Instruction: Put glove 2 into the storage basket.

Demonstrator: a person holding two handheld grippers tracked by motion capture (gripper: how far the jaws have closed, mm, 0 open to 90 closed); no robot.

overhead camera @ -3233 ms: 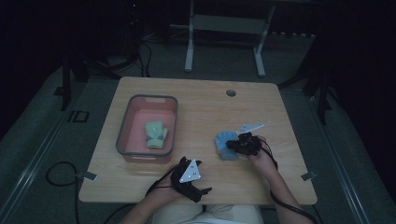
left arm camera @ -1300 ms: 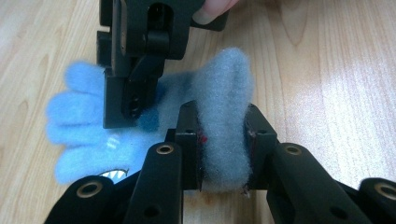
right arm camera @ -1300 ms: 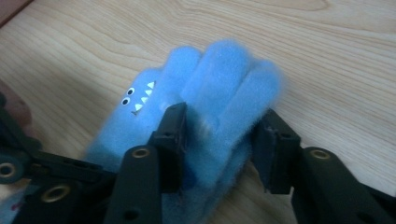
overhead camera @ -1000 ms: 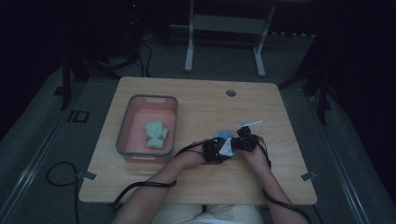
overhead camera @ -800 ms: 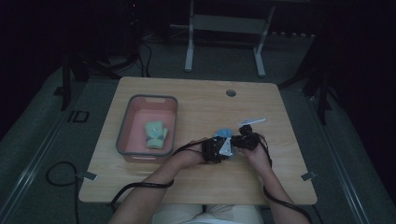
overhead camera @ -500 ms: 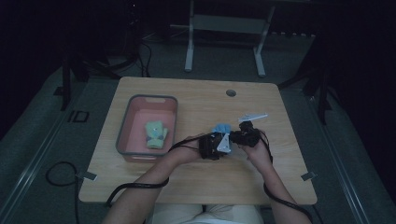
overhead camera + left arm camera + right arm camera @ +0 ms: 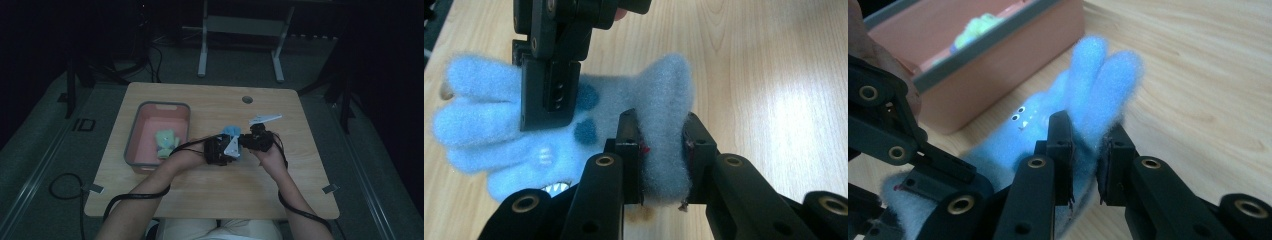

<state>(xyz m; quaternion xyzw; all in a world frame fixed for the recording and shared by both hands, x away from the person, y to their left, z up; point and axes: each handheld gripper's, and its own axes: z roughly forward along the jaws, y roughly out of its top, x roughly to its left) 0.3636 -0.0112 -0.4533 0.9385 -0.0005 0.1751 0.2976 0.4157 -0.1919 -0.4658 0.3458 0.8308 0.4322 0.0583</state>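
A fuzzy blue glove [image 7: 230,131] with a small face on it hangs a little above the middle of the wooden table [image 7: 210,100], held between both grippers. My left gripper [image 7: 663,145] is shut on the glove's cuff [image 7: 659,95], which bunches between its pads. My right gripper [image 7: 1087,145] is shut on the glove [image 7: 1098,75] near the base of its fingers, which stick up past the jaws. In the high view the left gripper [image 7: 234,148] and the right gripper [image 7: 244,140] meet tip to tip at the glove.
A pink tray with a grey rim [image 7: 134,145] sits on the table's left half and holds a pale green fuzzy glove [image 7: 165,140]. The tray's wall [image 7: 998,65] lies close behind the blue glove in the right gripper view. A cable hole [image 7: 247,99] lies near the far edge.
The left gripper moved from the front edge to the glove and closed on it. Over the last second both grippers rose together, lifting the glove off the table.
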